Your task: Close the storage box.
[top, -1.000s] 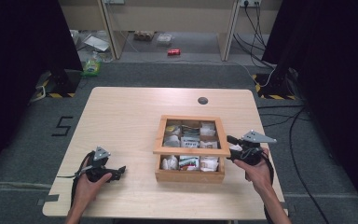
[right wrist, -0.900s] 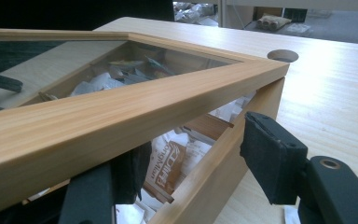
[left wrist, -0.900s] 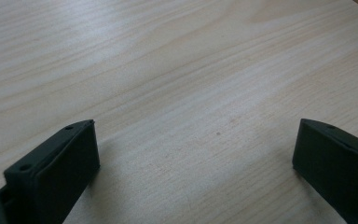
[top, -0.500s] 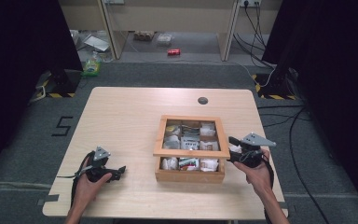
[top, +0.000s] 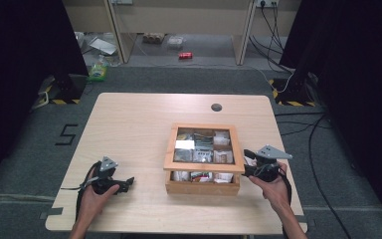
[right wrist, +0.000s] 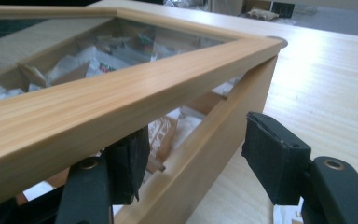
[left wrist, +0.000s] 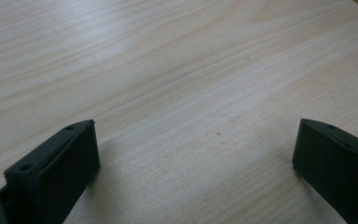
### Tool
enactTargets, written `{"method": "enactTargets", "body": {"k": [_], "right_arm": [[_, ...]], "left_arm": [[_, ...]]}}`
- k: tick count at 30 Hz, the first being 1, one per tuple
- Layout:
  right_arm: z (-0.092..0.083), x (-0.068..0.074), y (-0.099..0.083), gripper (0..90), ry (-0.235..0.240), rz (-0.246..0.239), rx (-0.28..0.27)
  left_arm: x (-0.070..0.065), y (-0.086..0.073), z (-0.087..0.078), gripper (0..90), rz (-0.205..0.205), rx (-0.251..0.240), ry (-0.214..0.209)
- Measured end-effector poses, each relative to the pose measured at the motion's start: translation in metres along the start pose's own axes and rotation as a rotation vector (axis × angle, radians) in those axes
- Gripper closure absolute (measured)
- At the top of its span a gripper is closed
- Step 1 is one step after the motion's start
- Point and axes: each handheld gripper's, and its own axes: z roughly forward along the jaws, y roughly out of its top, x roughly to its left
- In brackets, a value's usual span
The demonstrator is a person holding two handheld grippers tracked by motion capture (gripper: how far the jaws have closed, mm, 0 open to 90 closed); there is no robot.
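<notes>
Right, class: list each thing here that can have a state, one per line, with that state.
Box: lid raised slightly, glass-topped, packets inside.
Left gripper: open, nothing between its fingers, low over the table.
Right gripper: open, one finger under the lid, the other outside the box wall.

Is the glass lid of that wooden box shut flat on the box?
No: in the right gripper view the lid stands lifted off the box wall, with a gap that shows the packets inside.

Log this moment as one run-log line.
left hand-held gripper: open, on table | right hand-held gripper: open, straddling box wall | lid: ajar
</notes>
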Motion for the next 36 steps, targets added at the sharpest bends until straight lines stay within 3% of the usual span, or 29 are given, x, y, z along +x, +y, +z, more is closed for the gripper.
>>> {"method": "enactTargets", "body": {"k": [21, 22, 26, 36], "right_arm": [[0.000, -0.001, -0.010, 41.6, 0.015, 0.013, 0.026], [0.001, -0.002, -0.013, 42.0, 0.028, 0.032, 0.018], [0.000, -0.002, -0.012, 42.4, 0.027, 0.019, 0.019], [-0.003, -0.002, -0.015, 43.4, 0.040, 0.039, 0.012]], "left_arm": [[0.000, 0.000, 0.000, 0.0, -0.001, 0.000, -0.002], [0.000, 0.000, 0.000, 0.0, -0.001, 0.000, -0.002], [0.000, 0.000, 0.000, 0.0, -0.002, -0.001, -0.002], [0.000, 0.000, 0.000, 0.0, -0.002, -0.001, -0.002]]}}
